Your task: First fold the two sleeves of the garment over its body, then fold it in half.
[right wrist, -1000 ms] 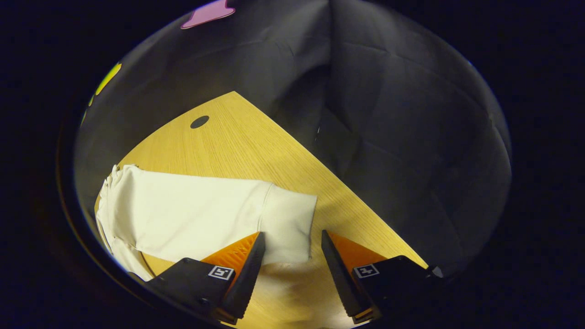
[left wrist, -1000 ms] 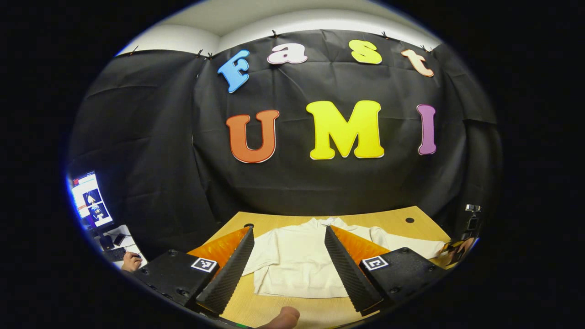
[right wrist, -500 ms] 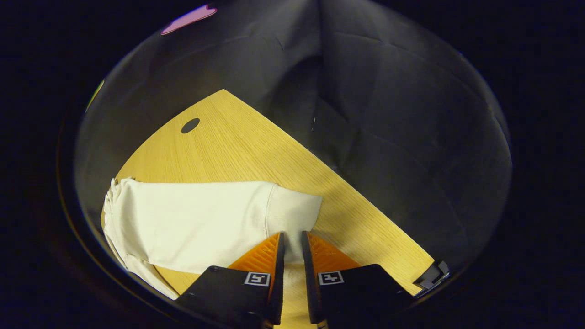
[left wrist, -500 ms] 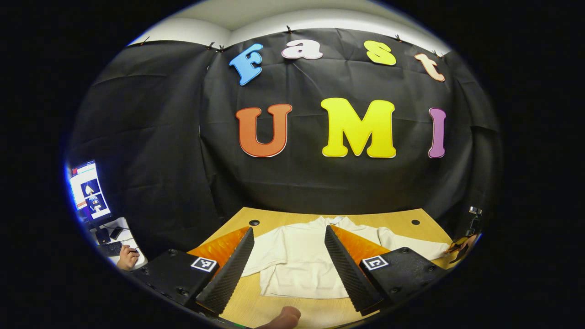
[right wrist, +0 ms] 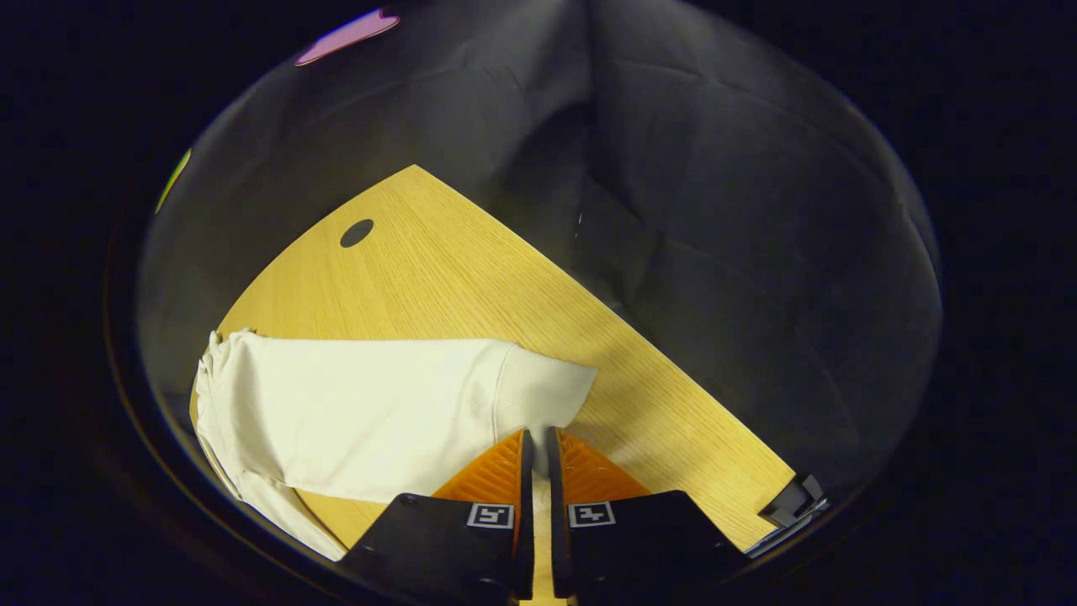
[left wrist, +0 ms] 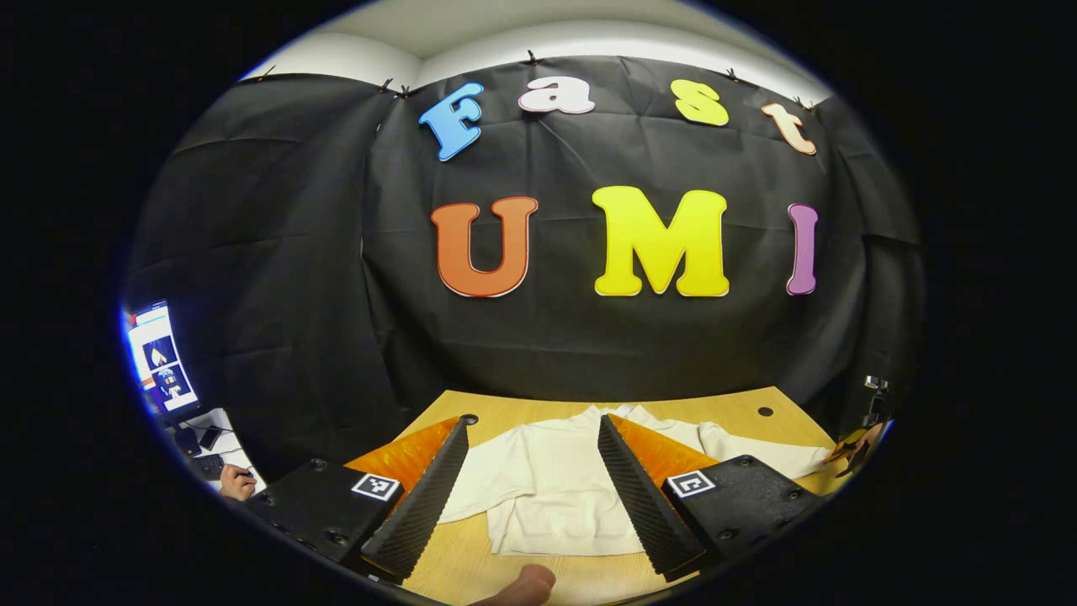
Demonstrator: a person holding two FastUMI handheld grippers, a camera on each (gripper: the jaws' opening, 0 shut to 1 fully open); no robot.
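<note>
A cream long-sleeved garment [left wrist: 547, 492] lies flat on the wooden table [left wrist: 740, 408], collar toward the booth wall. My left gripper [left wrist: 532, 421] hovers open above its near hem, holding nothing, and its fingers cover part of the body. One sleeve [left wrist: 761, 454] stretches right to my right gripper [left wrist: 844, 454], small at the table's edge. In the right gripper view that sleeve [right wrist: 362, 404] lies across the table, and my right gripper [right wrist: 538, 433] is shut on the near edge of its cuff [right wrist: 543, 391], which is puckered up slightly.
A dark cable hole [right wrist: 357, 233] sits in the table [right wrist: 471, 278] near its far corner, and another [left wrist: 469, 418] at the far left. Black cloth walls stand close behind. A monitor [left wrist: 160, 362] and a person's hand [left wrist: 234, 481] are at the far left. A thumb [left wrist: 526, 585] shows at the bottom.
My right gripper went from open around the cuff to shut on it, and the cuff's edge has lifted a little. The left gripper stayed open and drifted slightly.
</note>
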